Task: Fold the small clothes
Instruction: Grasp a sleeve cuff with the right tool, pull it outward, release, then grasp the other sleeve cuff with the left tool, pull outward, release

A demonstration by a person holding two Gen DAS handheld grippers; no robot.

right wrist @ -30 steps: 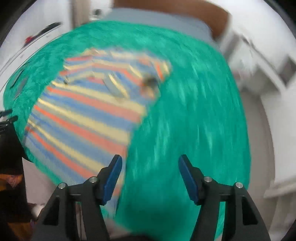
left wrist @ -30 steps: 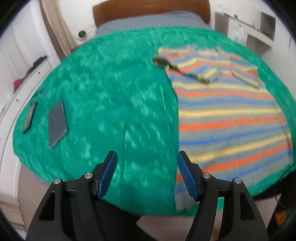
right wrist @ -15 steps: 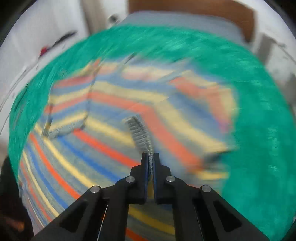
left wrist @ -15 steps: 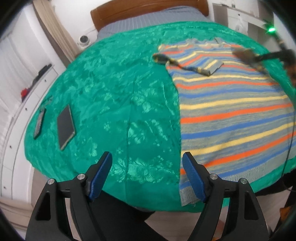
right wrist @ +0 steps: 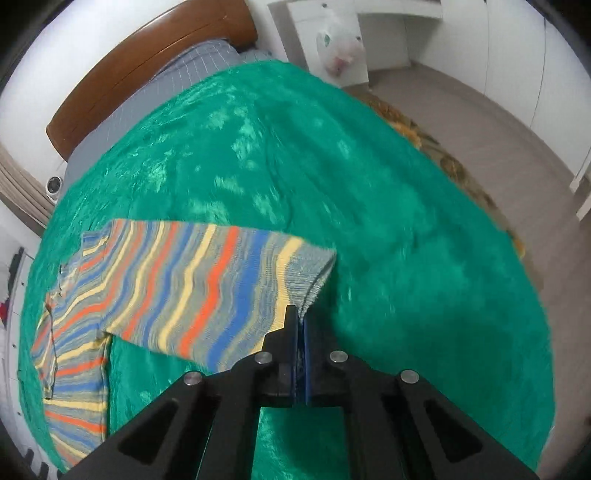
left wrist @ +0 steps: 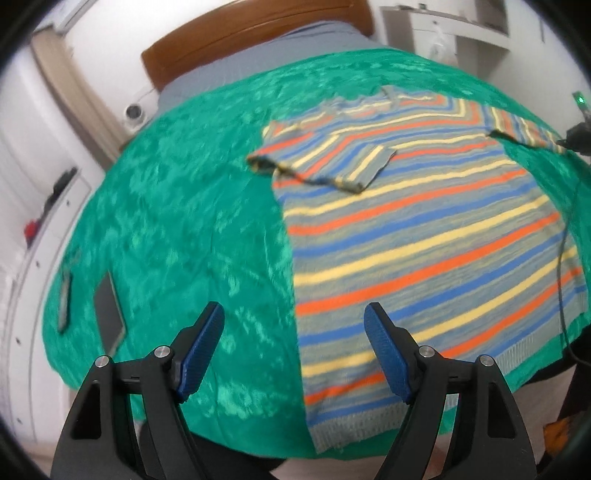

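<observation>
Sweater: the striped sweater [left wrist: 424,236] lay flat on the green bedspread [left wrist: 192,206], hem toward 6 o'clock and collar toward 12, long axis running between them in the left wrist view.
Sleeves: one sleeve [left wrist: 325,162] was folded across the chest at 11 o'clock; the other sleeve [right wrist: 207,288] stretched out sideways, cuff pointing to 3 o'clock in the right wrist view.
Right gripper [right wrist: 300,314]: jaws pressed together on the cuff, lifting it off the bedspread.
Left gripper [left wrist: 293,354]: fingers spread apart, holding nothing, above the sweater's near edge.
Writing: no readable label or brand.
Elsewhere: a dark tablet [left wrist: 108,317] lay at 9 o'clock; a wooden headboard [left wrist: 251,33] stood at 12.
</observation>
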